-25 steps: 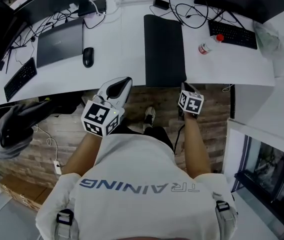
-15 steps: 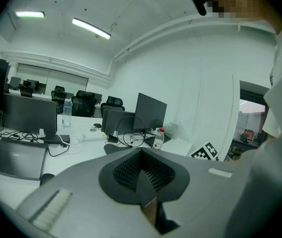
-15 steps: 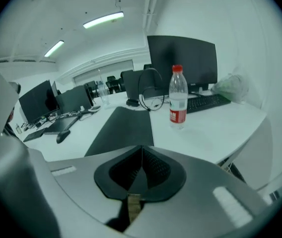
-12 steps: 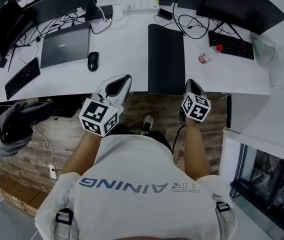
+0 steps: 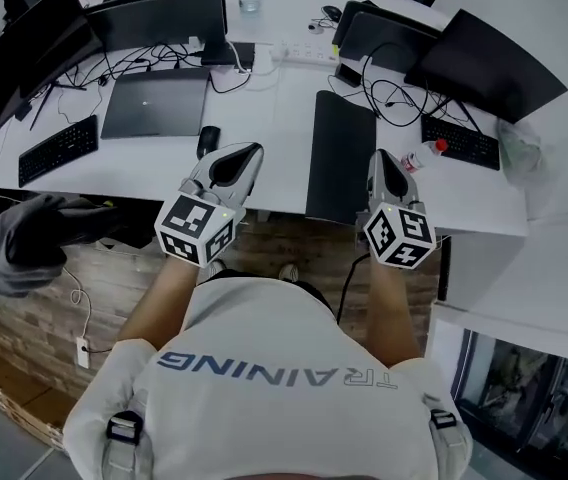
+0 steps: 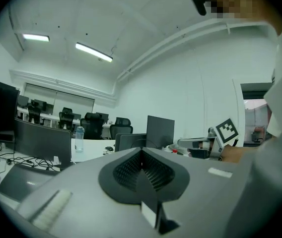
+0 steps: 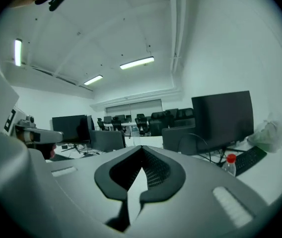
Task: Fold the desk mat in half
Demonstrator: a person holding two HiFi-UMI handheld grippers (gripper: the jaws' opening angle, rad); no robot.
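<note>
Left gripper [image 5: 247, 158]: jaws pressed together at the tips, nothing between them; its own view [image 6: 142, 150] confirms this. Right gripper [image 5: 378, 164]: same, jaws closed and empty [image 7: 142, 148], with only a sliver of light showing low down behind the tips.

Desk mat [image 5: 342, 156] lies flat on the white desk [image 5: 274, 118] as a narrow dark strip, long side running away from the person, near end at the front edge. It sits between the two grippers, much closer to the right one. In the head view the right gripper overlaps the mat's near right corner; whether they touch can't be made out from above. One layer or doubled, I can't tell either.

Both grippers are held near the desk's front edge. Neither gripper view shows the mat — each looks out across the room at monitors and ceiling lights, with the jaw body blocking everything below.

- Red-capped bottle [image 5: 422, 155] is just right of the mat, near a keyboard [image 5: 460, 140].
- Laptop [image 5: 157, 104] and mouse [image 5: 207, 141] are to the left, well apart from the mat.
- The person's shirt [image 5: 284, 388] fills the lower head view — forearms only partly visible.
- The left gripper view catches the right gripper's marker cube [image 6: 226, 130].
</note>
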